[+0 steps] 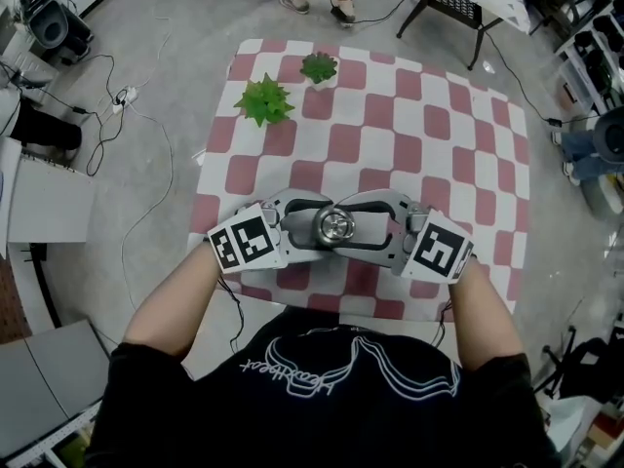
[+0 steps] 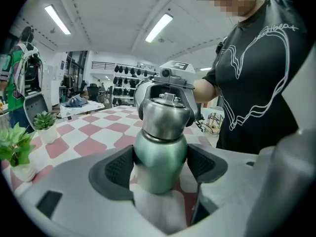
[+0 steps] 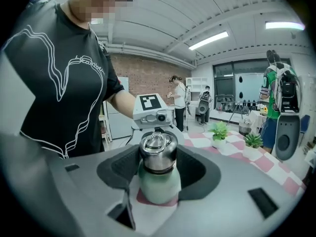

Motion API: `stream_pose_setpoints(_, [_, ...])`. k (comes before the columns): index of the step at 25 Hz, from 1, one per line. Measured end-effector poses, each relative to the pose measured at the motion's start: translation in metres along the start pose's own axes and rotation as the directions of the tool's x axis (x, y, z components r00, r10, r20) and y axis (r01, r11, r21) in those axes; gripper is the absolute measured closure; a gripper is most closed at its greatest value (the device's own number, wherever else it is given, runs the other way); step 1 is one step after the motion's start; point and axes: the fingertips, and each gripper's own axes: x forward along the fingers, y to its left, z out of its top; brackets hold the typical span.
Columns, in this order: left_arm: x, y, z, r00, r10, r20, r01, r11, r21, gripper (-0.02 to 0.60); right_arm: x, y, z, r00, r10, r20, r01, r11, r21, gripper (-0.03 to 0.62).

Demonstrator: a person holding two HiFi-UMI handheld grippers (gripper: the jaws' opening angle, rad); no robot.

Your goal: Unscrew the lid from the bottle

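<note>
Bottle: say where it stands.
In head view the bottle stands at the checkered table's near edge, left gripper on its body, right gripper on its lid.

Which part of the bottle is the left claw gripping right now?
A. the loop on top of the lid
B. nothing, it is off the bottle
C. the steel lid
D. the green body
D: in the left gripper view the left claw has its pads pressed on the green body, below the steel lid, which the right claw grips.
</note>
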Motion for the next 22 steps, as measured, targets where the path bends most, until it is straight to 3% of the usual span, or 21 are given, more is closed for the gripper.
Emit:
stream_pose_setpoints(5, [0.0,-0.002,-0.001,0.998,-0.051,-0.039,0.052,0.999,0.018,0.239,0.001,0.003,0.0,0.997,0.04,-0.058,-0.043,0.998,-0.042,0.354])
stream_pose_setpoints(13, [0.0,-0.001,0.0,0.999,-0.033,-0.023,0.033,0.999,0.011,0.239,0.0,0.002,0.001,0.998,0.025,-0.064,-0.027,0.999,-0.039,0.35])
stream_pose_setpoints(17, [0.001,0.0,0.0,1.0,0.021,-0.009,-0.021,1.0,-0.017,0.239,-0.001,-0.003,0.01,0.998,-0.052,0.044,0.05,0.998,0.044,0.288])
stream_pose_setpoints(22, [0.001,0.0,-0.001,0.992,0.122,0.012,-0.121,0.99,-0.071,0.239,-0.005,-0.007,0.016,0.972,-0.203,0.117,0.194,0.977,0.088,0.272])
